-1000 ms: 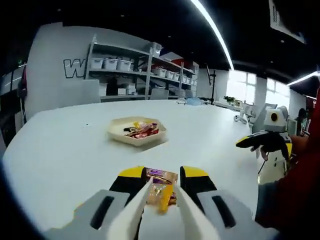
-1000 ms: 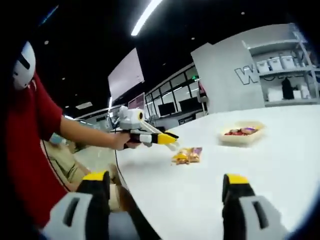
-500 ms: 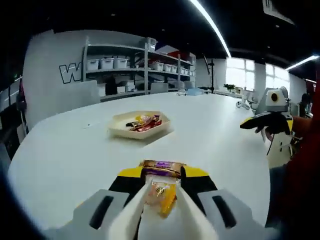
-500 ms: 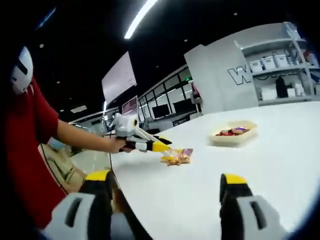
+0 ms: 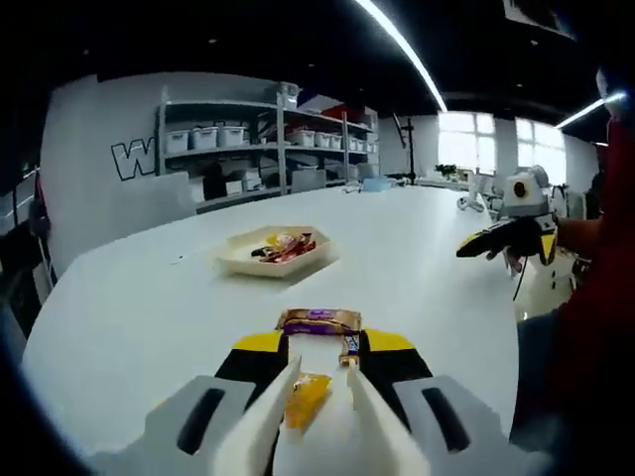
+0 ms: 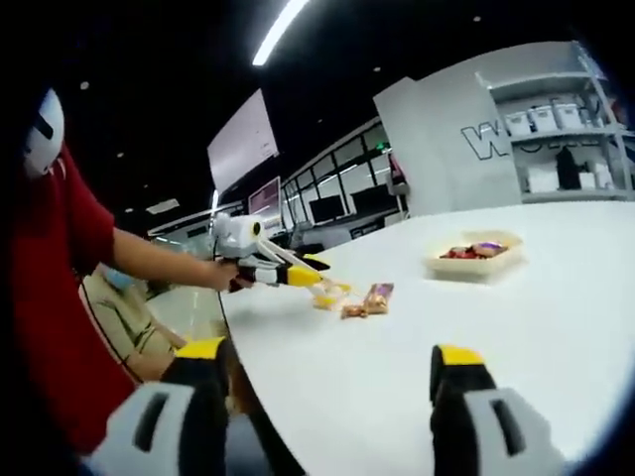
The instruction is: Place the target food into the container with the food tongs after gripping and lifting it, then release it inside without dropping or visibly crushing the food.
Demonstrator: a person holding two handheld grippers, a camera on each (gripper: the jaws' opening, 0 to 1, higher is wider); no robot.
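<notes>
Large white table [image 5: 149, 307] with rounded edge, spreading through an open office. Behind it, grey metal shelving [image 5: 268, 139] stacked with white storage bins [image 5: 203, 139], set against a pale wall panel bearing a big letter W [image 5: 132, 159]. Black ceiling crossed by a long linear light strip [image 5: 402, 45]. Bright windows [image 5: 461, 139] at the far end. Dark monitors [image 6: 327, 210] along glass partitions, a hanging white screen [image 6: 241, 144] above.

Left claw [image 5: 319, 389] is nearly closed, right claw [image 6: 332, 397] gapes wide, arm outstretched.

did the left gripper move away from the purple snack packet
Yes. The left gripper has pulled back from the purple snack packet on the table, holding a yellow piece.
</notes>
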